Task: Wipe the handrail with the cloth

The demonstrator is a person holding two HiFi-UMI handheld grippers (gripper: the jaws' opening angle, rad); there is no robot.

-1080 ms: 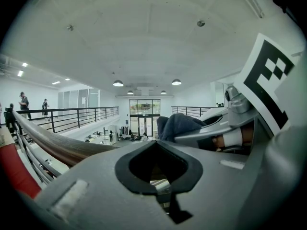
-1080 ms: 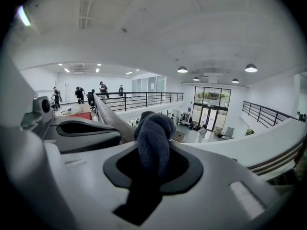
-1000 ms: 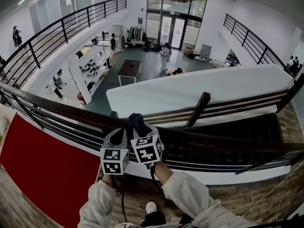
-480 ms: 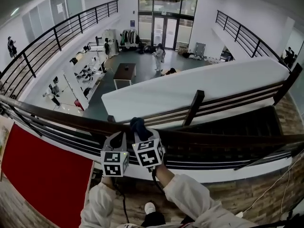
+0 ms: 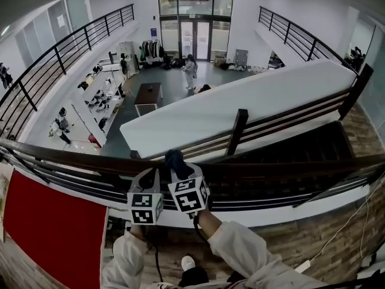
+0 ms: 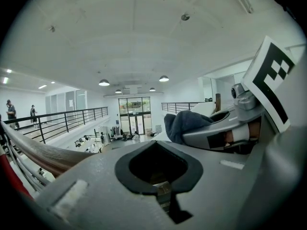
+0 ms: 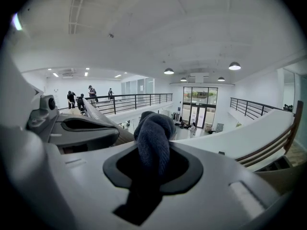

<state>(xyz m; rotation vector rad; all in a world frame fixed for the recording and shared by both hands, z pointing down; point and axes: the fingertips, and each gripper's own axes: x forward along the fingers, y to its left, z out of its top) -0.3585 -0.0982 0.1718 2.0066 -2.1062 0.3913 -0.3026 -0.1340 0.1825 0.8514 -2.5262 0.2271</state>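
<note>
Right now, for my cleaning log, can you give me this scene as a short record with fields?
setting: upper-floor walkway overlooking a hall
handrail: dark wood, runs across the head view
cloth: dark blue, bunched, sticks out beyond the right gripper's jaws
right gripper: shut on the cloth, held at the handrail
left gripper: jaws together, nothing between them, close beside the right gripper
cloth-to-rail contact: cannot tell

Right gripper [image 7: 152, 169] jaws clamp dark cloth [image 7: 154, 143].
</note>
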